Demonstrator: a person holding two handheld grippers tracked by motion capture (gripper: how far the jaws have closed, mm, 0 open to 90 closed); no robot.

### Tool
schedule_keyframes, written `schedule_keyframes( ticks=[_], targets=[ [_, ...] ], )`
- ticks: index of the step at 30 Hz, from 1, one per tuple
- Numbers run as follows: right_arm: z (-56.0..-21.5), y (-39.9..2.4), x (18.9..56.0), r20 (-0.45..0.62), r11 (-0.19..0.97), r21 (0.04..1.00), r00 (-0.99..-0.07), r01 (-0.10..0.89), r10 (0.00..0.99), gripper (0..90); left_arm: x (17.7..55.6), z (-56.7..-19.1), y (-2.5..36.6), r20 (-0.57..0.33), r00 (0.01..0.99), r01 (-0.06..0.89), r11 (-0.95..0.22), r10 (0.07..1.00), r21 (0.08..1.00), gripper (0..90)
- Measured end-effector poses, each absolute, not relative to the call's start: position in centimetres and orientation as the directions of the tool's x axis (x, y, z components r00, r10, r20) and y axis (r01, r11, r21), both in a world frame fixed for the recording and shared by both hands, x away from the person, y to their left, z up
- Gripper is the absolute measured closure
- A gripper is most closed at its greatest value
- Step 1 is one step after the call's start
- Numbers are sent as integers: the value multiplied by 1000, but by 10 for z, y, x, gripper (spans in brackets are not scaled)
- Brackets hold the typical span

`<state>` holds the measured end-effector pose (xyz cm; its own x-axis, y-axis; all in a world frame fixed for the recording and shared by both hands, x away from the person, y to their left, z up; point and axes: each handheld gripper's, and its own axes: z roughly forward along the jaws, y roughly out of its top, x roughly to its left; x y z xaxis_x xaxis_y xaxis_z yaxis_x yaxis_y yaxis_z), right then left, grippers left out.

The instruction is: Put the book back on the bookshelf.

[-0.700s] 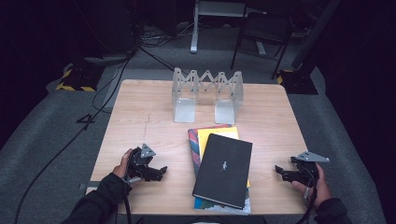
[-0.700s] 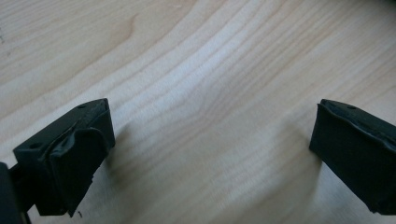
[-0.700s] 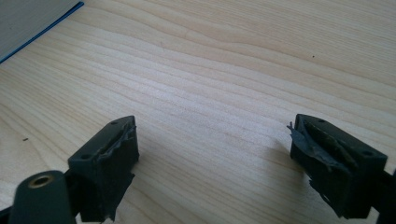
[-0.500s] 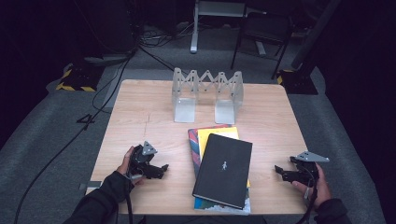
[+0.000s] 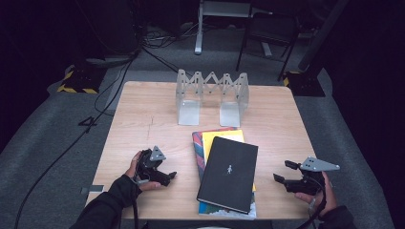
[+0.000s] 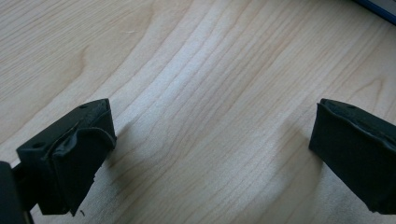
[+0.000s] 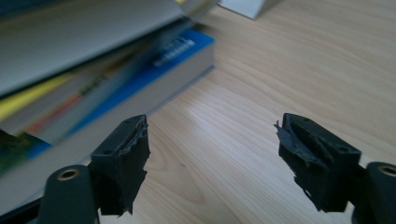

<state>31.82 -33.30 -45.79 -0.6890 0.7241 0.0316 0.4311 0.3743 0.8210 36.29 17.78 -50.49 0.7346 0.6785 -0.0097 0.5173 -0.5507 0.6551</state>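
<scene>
- Left hand-held gripper (image 5: pixel 160 175) is resting low on the surface (image 5: pixel 143 119), left of the books, jaws standing wide apart with only bare wood between them in the left gripper view (image 6: pixel 205 154).
- Stack of books (image 5: pixel 224 174) is lying flat at the near-middle of the surface, between the two grippers and apart from both. Black book (image 5: pixel 229 172) is sitting on top, slightly askew.
- Folding book rack (image 5: pixel 212 95) is standing upright behind the stack, near it but not touching, its slots holding nothing.
- Right hand-held gripper (image 5: pixel 282 172) is hovering just right of the stack, jaws spread and gripping nothing; in the right gripper view (image 7: pixel 212 158) the stack's edge is sitting just beyond the left jaw.
- Step in hand, as I'm reading it: reaching for the top book to stand it in the rack.
- Doing it well: right gripper is best coming in level at the black book's right edge, taking that cover and pages only, not the yellow book (image 5: pixel 220 139) beneath.
- Left gripper should be steadying the lower books so the stack isn't sliding.
- Risk: biting two books together, or the top one pivoting in the pads.
- Count: two grippers, one rack, one surface.
- Books: at least three showing – black, yellow, and a multicoloured one (image 5: pixel 197 149) at the bottom; the blurred edge view may be hiding more.
</scene>
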Motion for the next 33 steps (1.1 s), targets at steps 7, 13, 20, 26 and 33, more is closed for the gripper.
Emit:
schedule_keyframes(
  ticks=[7, 13, 20, 26, 33],
  targets=[
    [-440, -305, 311, 29, 385, 840, -739, 383, 673, 213, 361, -504, 169, -10, 771, 489, -583, 636, 648, 7],
    [-429, -287, 311, 36, 385, 849, -766, 362, 642, 221, 361, -504, 169, -10, 782, 480, -591, 623, 648, 16],
    [-419, -264, 308, 25, 412, 842, -788, 349, 616, 230, 356, -502, 168, -6, 796, 469, -610, 606, 639, 64],
    [-415, -261, 300, 48, 408, 843, -804, 351, 592, 225, 350, -496, 161, 26, 819, 430, -642, 574, 635, 169],
    [-417, -244, 295, 58, 431, 822, -808, 372, 586, 198, 341, -487, 150, 25, 843, 385, -634, 538, 671, 180]
  ],
)
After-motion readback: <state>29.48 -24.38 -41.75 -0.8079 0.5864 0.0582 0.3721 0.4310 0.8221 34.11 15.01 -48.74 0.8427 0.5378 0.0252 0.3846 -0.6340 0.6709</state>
